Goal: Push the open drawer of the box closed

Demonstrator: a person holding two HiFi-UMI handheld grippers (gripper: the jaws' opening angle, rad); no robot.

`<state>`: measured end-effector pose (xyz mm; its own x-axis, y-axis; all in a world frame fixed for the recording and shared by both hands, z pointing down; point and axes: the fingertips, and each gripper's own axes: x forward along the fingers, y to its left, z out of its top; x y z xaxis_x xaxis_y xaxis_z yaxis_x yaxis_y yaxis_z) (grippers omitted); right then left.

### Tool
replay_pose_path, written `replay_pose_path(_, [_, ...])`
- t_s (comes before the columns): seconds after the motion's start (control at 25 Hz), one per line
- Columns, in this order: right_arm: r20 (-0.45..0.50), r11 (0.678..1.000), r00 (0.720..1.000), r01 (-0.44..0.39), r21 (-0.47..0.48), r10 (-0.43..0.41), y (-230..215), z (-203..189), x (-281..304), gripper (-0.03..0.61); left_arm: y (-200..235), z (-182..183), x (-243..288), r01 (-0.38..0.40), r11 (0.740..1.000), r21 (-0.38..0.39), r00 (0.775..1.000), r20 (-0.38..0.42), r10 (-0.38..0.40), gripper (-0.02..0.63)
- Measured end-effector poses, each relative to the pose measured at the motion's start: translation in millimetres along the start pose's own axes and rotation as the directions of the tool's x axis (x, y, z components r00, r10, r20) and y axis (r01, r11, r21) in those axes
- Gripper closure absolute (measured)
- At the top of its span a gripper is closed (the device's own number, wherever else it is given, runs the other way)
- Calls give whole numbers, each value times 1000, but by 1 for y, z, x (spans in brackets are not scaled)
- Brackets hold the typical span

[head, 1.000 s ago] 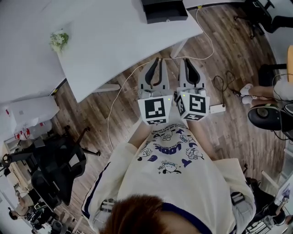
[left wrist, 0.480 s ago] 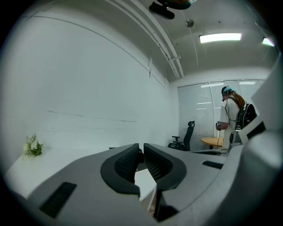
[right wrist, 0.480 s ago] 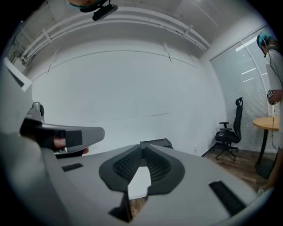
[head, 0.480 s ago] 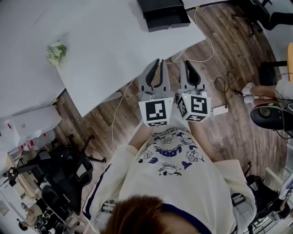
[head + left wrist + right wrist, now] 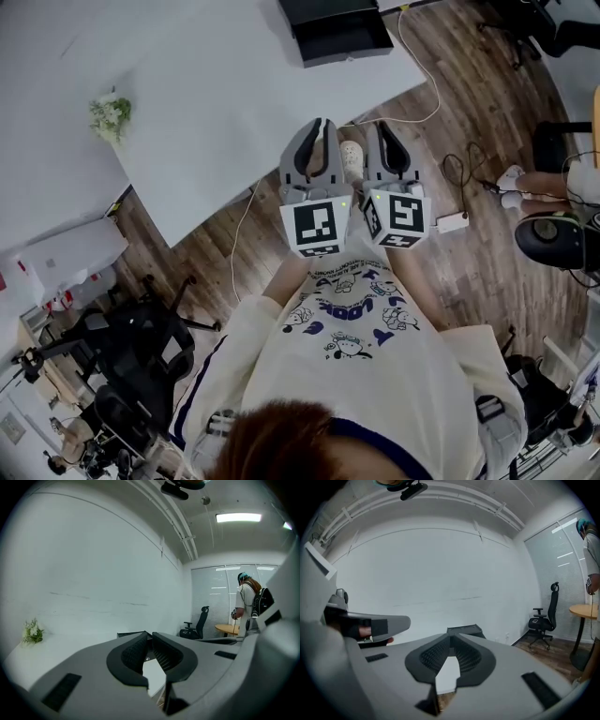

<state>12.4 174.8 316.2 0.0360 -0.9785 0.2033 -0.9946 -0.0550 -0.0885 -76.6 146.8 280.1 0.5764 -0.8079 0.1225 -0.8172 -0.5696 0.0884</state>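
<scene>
From the head view, a flat black box [image 5: 323,9] sits at the far corner of the white tabletop [image 5: 216,103], and the top of the frame cuts off its back. A lower black part, apparently the open drawer [image 5: 345,42], juts out from the box toward the tabletop's near edge. How far it is pulled out is hard to judge from this angle. The left gripper [image 5: 319,124] and the right gripper [image 5: 384,127] hang side by side over the tabletop's near corner, well apart from the box. Their marker cubes hide the hands behind them. A small bunch of white and green flowers [image 5: 110,114] lies on the left part of the tabletop. A thin white cable [image 5: 427,89] trails over the brown wooden plank floor [image 5: 469,253] off the tabletop's right edge.

In the left gripper view, the fingers [image 5: 136,651] meet at their tips with nothing between them. They cover most of the box, and only a dark sliver [image 5: 129,633] of it shows on the tabletop behind them. A black office chair [image 5: 199,623] and a standing person [image 5: 246,602] are far beyond the tabletop's right end.

In the right gripper view, these fingers [image 5: 466,657] are also pressed together and empty. The box [image 5: 464,630] peeks above their tips at the tabletop's far end, and they hide its drawer.
</scene>
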Motion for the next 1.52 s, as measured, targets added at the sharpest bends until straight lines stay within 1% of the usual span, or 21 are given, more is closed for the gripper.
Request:
replay_pose_path(0.44, [-42,999,998,-40,-1,40,-23,-1,61,529,9,-4,60,-30,1000,-7,999,-32,30,571])
replay_pose_path(0.72, [-91,997,993,-81,2,81,-30,-4,100,529,15,-8,100,-36,999,-16,998,-55,35,571])
replay_pose_path(1.0, [-148,994,983,-105,7,105,-39,-16,132,529,27,-20,128,-66,998,-22,993,-101,64,571])
replay_pose_path(1.08, [-177,994,978,-107,13,108,-53,-27,150,529,27,-30,149,-73,997,-23,990,-125,70,571])
replay_pose_path(1.2, [-230,992,965,-122,38,127,-86,-47,186,529,22,-54,197,-93,995,-32,981,-172,86,571])
replay_pose_path(1.28, [-244,989,959,-139,46,146,-98,-50,207,529,24,-59,221,-107,994,-38,978,-182,98,571])
replay_pose_path(1.36, [-254,986,952,-164,41,170,-96,-47,216,528,29,-56,230,-121,992,-39,976,-187,111,571])
replay_pose_path(1.52, [-277,977,937,-213,29,213,-82,-51,220,521,41,-55,229,-149,988,-35,972,-191,140,571])
